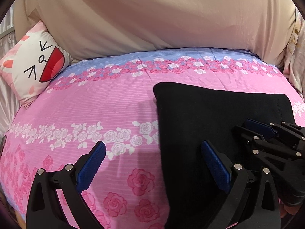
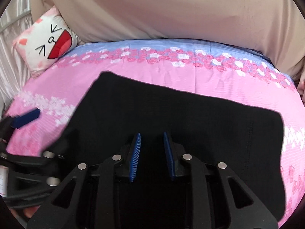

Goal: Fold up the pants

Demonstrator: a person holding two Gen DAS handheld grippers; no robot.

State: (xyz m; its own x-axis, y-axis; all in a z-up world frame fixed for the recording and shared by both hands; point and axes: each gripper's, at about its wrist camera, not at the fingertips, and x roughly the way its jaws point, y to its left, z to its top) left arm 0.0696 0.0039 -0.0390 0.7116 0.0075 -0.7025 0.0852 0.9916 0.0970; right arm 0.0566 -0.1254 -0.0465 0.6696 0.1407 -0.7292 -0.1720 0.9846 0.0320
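Observation:
The black pants [image 1: 205, 114] lie flat in a folded block on the pink rose bedspread [image 1: 106, 103]; they also fill the middle of the right wrist view [image 2: 181, 114]. My left gripper [image 1: 152, 147] is wide open and empty, its right finger over the pants' left edge and its left finger over the bedspread. My right gripper [image 2: 152, 135] hovers over the near part of the pants, jaws a little apart and holding nothing. It shows at the right of the left wrist view [image 1: 266, 131]. One left fingertip [image 2: 28, 117] shows in the right wrist view.
A cat-face cushion [image 1: 32, 64] leans at the back left. A large beige pillow [image 1: 152, 15] runs along the headboard side. Shiny pale curtain fabric [image 2: 11, 61] hangs on the left. The bedspread [image 2: 171, 72] stretches beyond the pants.

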